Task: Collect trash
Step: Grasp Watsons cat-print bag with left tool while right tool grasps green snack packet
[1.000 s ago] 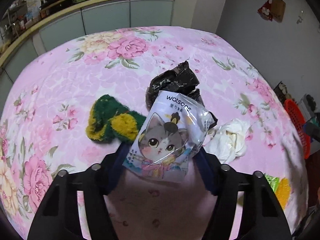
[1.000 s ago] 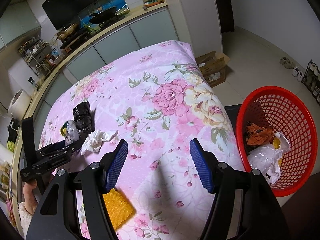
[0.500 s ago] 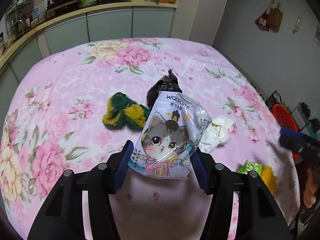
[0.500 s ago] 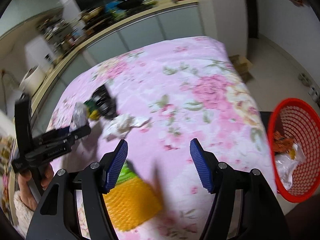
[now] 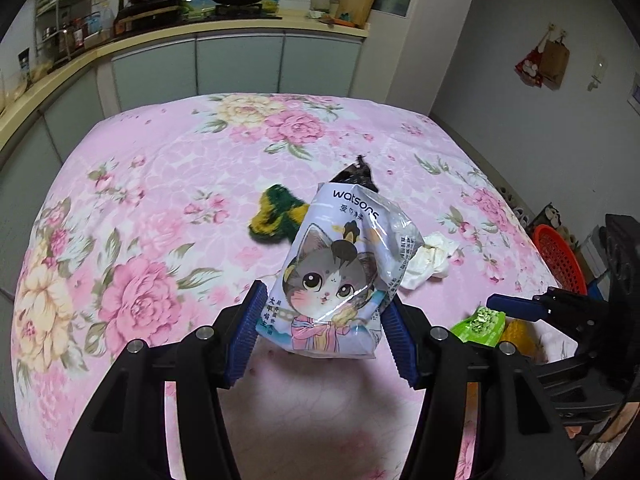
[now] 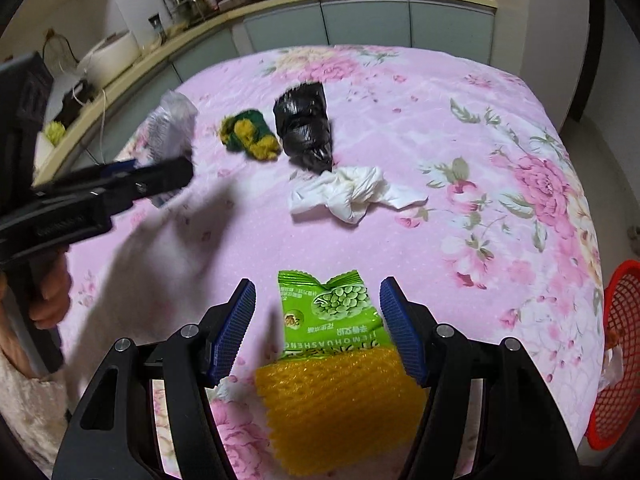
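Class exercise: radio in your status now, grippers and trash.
Left gripper shut on cat packet. Right gripper open, straddling green snack packet. Red basket at right, path unobstructed.

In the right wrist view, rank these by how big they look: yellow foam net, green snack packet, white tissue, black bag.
1. Yellow foam net, though it lies nearest the camera.
2. White tissue and green snack packet: too alike to rank.
3. Black bag, farthest away, so its true size is unsure.

Cat-print wipes pack (image 5: 340, 276) is held up off the table. Green snack packet (image 6: 332, 312) lies flat near, overlapping yellow foam net (image 6: 340, 404).
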`<state>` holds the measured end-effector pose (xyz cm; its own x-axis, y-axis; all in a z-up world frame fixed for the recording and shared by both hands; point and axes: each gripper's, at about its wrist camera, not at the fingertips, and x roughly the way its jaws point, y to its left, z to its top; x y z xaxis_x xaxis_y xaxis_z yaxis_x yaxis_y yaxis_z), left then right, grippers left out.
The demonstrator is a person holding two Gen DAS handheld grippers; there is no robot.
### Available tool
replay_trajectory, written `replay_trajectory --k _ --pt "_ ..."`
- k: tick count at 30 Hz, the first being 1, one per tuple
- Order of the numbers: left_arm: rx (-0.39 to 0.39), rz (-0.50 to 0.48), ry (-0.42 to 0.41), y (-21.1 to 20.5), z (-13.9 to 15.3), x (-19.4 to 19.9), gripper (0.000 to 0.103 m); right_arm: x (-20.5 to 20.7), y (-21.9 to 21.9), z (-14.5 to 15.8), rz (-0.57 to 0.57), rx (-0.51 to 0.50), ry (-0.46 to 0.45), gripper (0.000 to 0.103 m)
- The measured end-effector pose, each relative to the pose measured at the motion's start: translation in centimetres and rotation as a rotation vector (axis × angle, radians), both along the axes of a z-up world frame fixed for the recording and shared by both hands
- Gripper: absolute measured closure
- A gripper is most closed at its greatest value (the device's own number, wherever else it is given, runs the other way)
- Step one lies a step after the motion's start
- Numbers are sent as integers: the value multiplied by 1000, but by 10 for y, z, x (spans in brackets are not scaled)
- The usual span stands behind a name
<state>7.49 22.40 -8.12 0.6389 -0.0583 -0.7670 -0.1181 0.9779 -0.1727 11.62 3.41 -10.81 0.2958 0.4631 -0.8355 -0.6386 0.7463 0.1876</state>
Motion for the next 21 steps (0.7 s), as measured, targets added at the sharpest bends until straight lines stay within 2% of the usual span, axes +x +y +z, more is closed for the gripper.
replay_trajectory --k 4,10,14,21 --pt "-3 10 1 3 -2 -4 48 3 4 -8 3 -36 2 41" --pt "-8 21 6 5 -5 -7 48 -1 11 -16 26 -87 -41 58" --pt "-9 24 7 5 -6 -8 48 -1 11 -16 22 -89 -57 59" --pt "-4 38 -4 9 -1 -9 48 8 1 0 -43 -30 -82 60"
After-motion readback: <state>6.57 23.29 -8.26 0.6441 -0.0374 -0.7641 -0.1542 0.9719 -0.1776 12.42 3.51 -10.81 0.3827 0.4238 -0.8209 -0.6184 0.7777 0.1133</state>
